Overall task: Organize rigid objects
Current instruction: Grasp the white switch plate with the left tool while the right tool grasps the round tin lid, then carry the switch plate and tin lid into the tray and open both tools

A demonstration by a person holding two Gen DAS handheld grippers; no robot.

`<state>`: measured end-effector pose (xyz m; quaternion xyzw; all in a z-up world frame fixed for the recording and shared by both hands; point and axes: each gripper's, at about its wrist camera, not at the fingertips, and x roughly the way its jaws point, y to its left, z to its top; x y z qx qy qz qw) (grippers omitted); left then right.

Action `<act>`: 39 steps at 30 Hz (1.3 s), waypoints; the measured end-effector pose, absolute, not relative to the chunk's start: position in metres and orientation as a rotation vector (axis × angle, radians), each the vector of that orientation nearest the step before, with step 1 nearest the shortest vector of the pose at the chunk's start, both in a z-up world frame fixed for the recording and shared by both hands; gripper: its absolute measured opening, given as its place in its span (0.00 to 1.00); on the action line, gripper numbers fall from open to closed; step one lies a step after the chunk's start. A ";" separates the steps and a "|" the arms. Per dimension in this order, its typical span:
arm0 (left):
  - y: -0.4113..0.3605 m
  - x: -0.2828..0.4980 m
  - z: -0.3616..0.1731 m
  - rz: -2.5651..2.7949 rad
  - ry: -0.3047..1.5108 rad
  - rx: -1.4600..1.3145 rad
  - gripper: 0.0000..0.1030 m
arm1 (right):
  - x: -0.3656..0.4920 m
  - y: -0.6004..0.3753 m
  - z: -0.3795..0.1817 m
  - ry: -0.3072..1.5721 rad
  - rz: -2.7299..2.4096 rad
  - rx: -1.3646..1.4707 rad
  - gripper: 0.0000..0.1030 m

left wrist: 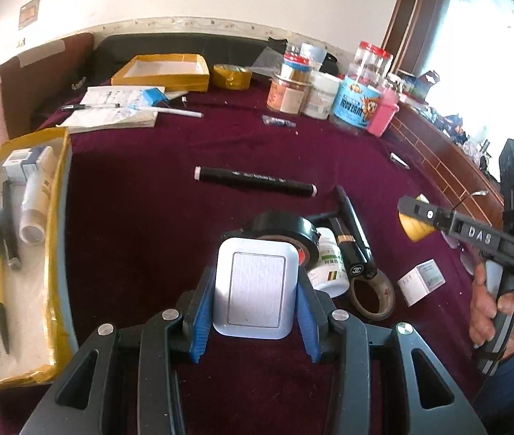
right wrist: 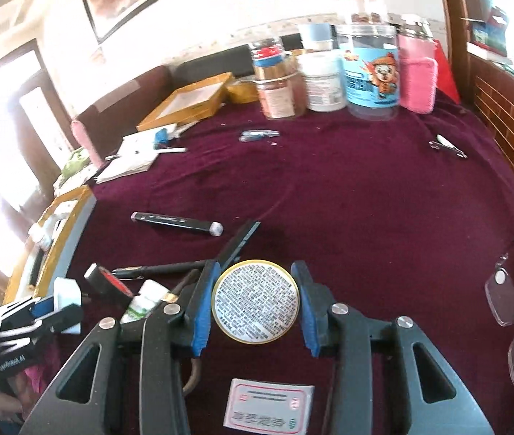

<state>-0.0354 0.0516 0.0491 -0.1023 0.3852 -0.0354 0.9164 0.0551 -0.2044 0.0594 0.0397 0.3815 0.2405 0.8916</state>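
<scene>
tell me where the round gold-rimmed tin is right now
The round tin sits between the blue fingers of the right gripper, low and central in the right wrist view, above the red-bordered card on the maroon cloth.

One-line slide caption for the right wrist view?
Right tongs grip a round gold-rimmed tin above the maroon tablecloth, with eyeglasses lying at right.

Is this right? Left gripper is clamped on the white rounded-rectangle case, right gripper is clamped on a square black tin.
Not quite. The left gripper does hold the white case, but the right gripper holds a round gold-rimmed tin with a white printed face, not a square black one. The right wrist view shows it between the blue pads.
</scene>
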 end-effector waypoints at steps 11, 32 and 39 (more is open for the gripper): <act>0.084 -0.060 0.072 -0.037 0.717 -0.270 0.42 | 0.039 -0.185 0.063 0.730 0.590 0.029 0.38; 0.233 -0.136 0.067 0.319 0.641 -0.418 0.42 | -0.032 -0.027 0.106 0.814 1.042 -0.075 0.38; 0.252 -0.144 0.050 0.411 0.659 -0.414 0.42 | -0.037 0.057 0.096 0.853 1.114 -0.141 0.38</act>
